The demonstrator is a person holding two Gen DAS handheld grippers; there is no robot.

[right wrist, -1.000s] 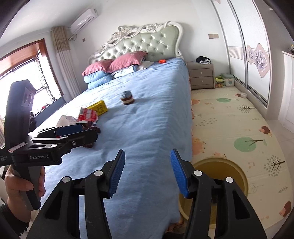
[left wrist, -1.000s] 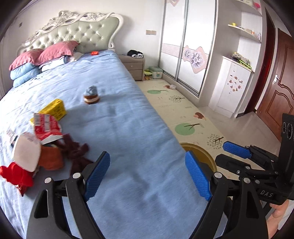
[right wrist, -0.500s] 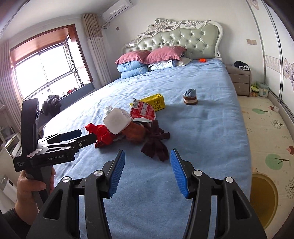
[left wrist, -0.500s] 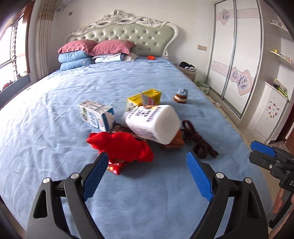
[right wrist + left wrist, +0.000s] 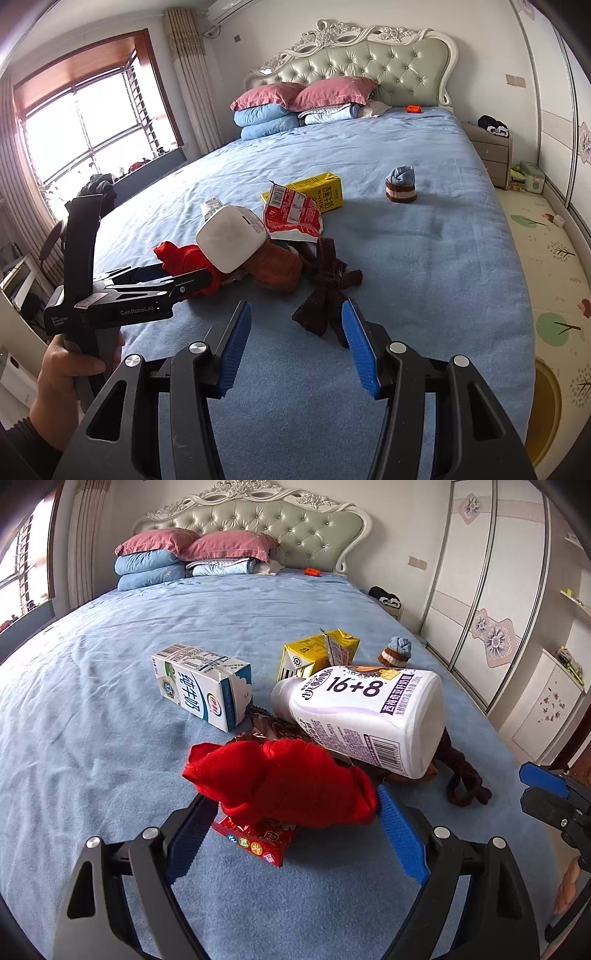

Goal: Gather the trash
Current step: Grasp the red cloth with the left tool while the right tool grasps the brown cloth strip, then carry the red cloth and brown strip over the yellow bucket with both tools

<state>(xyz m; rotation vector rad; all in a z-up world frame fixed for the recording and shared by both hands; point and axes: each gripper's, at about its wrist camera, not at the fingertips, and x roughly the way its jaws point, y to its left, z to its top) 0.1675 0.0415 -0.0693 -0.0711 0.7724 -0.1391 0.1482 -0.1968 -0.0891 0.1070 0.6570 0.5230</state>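
Left gripper (image 5: pixel 291 834) moved in since 0.5 s ago: spread wide, now flanking red cloth (image 5: pixel 284 779) and red wrapper (image 5: pixel 255 840) mid-bed (image 5: pixel 92 701). Bottle (image 5: pixel 365 720) just behind. Right gripper (image 5: pixel 295 343) spread, closer to brown rag (image 5: pixel 325 291).

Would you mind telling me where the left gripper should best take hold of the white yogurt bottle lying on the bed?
Probably across the white yogurt bottle's mid-body, coming from above. It lies on its side, propped on the pile, its curved flanks exposed, while the left gripper is open wide.
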